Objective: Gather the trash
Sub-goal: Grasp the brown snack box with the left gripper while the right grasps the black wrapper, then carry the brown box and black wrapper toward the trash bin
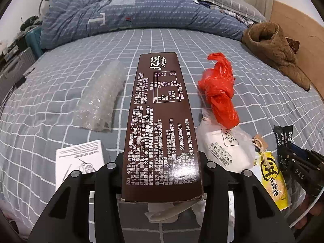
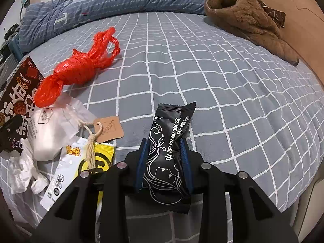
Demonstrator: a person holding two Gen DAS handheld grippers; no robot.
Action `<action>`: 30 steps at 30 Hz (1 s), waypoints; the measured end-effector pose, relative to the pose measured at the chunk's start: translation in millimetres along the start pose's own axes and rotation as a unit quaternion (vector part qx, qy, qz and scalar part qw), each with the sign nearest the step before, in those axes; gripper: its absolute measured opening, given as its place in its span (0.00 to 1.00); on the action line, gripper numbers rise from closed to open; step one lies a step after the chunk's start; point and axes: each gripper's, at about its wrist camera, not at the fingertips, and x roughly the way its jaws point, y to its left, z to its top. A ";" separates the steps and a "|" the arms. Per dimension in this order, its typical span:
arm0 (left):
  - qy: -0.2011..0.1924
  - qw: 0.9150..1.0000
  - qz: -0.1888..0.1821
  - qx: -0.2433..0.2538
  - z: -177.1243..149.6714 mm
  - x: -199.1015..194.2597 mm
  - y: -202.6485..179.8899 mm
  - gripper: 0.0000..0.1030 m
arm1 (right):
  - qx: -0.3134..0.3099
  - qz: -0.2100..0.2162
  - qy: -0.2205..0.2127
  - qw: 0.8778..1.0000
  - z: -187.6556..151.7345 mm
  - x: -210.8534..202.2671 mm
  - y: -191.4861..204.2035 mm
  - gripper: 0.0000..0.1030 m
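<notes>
Grey bedsheet (image 1: 60, 93) with a white grid holds the trash, a blue quilt (image 1: 121, 14) bunched behind. From left: a crumpled bubble wrap (image 1: 101, 95), then the long brown biscuit box (image 1: 162, 125), glossy with white print, clamped at its near end in the left gripper (image 1: 162, 174). Beside it lie a knotted red plastic bag (image 2: 75, 75) and a white cotton-pad pouch (image 2: 48, 133). Rightmost, the right gripper (image 2: 165, 160) pinches a black wipe sachet (image 2: 168, 147) with white line art.

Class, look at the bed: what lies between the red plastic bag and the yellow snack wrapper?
A white cotton-pad pouch with a string and tan tag lies between the red plastic bag and the yellow snack wrapper; both wrist views show it.
</notes>
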 end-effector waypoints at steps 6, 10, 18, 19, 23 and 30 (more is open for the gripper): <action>-0.012 1.000 -0.006 0.001 -1.3 -15.4 -1.0 0.42 | -0.003 0.002 -0.013 1.000 1.2 -14.5 1.3 0.30; -0.019 1.000 -0.007 0.002 -2.2 -26.0 -1.7 0.42 | -0.005 0.001 -0.024 1.000 0.3 -26.8 2.3 0.30; -0.028 1.000 -0.010 0.002 -5.9 -47.2 -1.7 0.42 | -0.007 0.002 -0.048 0.999 -4.2 -54.8 2.3 0.30; -0.029 1.000 -0.010 0.004 -6.4 -49.6 -2.0 0.42 | -0.006 0.002 -0.051 0.999 -5.0 -58.1 1.9 0.30; -0.032 0.999 -0.011 0.004 -9.6 -59.1 -1.0 0.42 | -0.002 0.004 -0.058 0.998 -7.5 -67.8 1.6 0.30; -0.045 0.999 0.001 -0.002 -18.2 -75.3 -0.9 0.42 | 0.003 0.010 -0.069 0.998 -13.0 -83.8 0.7 0.30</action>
